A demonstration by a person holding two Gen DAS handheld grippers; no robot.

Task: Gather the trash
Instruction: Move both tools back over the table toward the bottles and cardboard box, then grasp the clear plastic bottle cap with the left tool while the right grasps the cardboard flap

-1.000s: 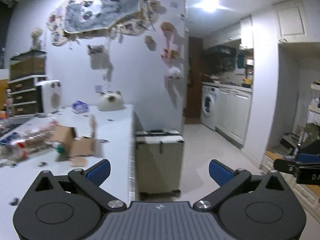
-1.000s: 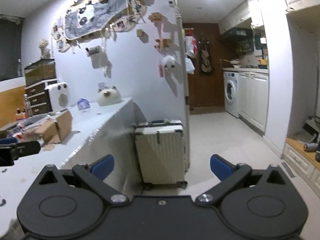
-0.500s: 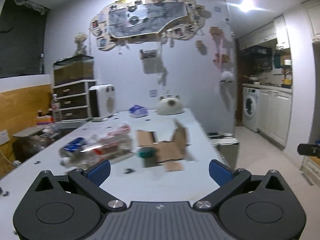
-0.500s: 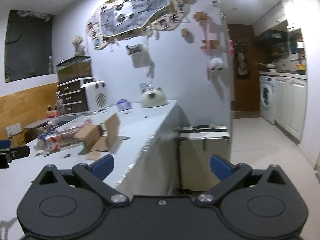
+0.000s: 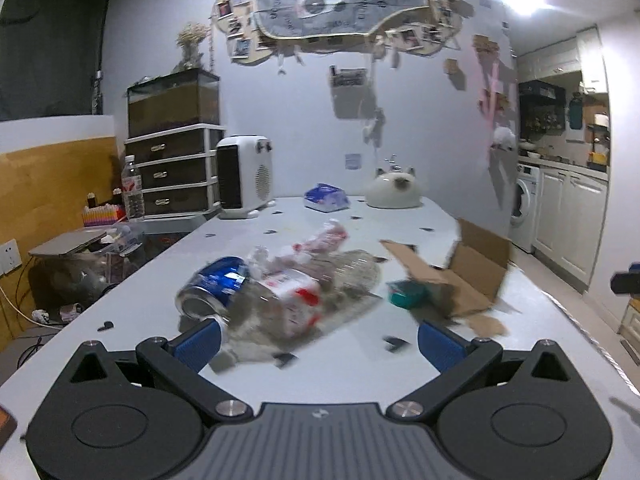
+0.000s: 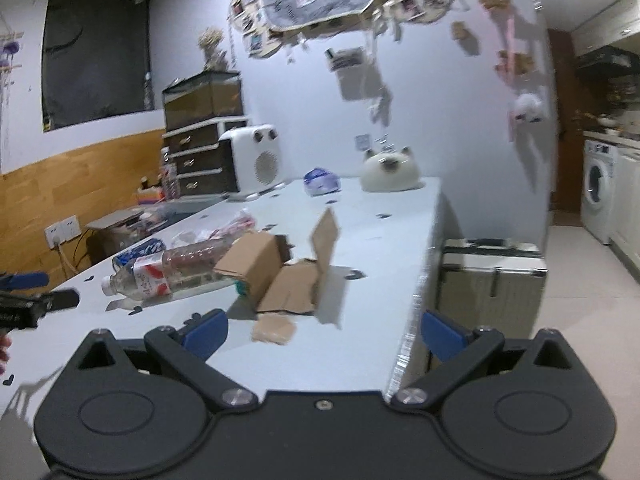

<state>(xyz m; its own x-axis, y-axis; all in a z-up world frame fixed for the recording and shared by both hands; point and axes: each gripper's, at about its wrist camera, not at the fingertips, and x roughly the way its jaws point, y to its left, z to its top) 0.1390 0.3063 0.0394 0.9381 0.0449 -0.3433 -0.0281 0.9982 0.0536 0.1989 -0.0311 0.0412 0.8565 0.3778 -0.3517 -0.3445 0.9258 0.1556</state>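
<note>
Trash lies in the middle of the white table (image 5: 332, 368): a blue can (image 5: 214, 286), a clear plastic bottle with a red-and-white label (image 5: 296, 296), crumpled wrappers (image 5: 320, 240) and an opened cardboard box (image 5: 460, 276) with a teal item (image 5: 406, 294) beside it. My left gripper (image 5: 318, 346) is open just short of the can and bottle. From the right wrist, the bottle (image 6: 168, 270) and box (image 6: 280, 276) lie ahead and left. My right gripper (image 6: 324, 330) is open near the table's right edge, holding nothing.
At the table's far end stand a white fan heater (image 5: 244, 176), a blue tissue pack (image 5: 325, 198) and a cat-shaped white object (image 5: 394, 192). A pale suitcase (image 6: 492, 276) stands on the floor right of the table. Drawers (image 5: 176, 172) sit at the left.
Both views have swung left from the suitcase and kitchen onto the table. The trash pile is now larger and closer in front of both grippers. Both stay open.
</note>
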